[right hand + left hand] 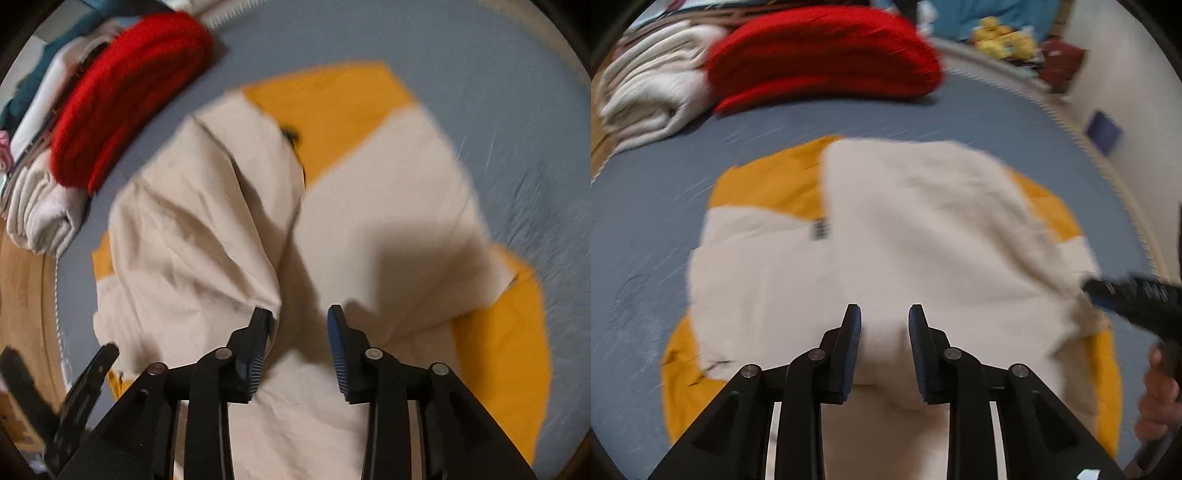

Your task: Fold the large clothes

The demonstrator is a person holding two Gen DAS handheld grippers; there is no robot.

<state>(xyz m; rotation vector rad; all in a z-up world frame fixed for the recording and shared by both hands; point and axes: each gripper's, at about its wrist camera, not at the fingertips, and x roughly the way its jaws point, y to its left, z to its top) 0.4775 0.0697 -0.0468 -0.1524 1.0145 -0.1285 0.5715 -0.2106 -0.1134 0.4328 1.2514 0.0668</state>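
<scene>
cream pile and red stack (823, 62) at bed's (657, 206) far-left corner. cream-and-yellow garment (886, 236) mid-bed, just beyond both tools. left gripper (884, 345) released, nothing between jaws; right gripper (300, 345) released too, over the folded flap, nearer it.

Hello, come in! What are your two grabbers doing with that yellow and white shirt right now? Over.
Left gripper open, right gripper open, neither gripping. Cream-and-yellow garment lies partly folded on the blue bed. Red folded pile sits clear.
</scene>
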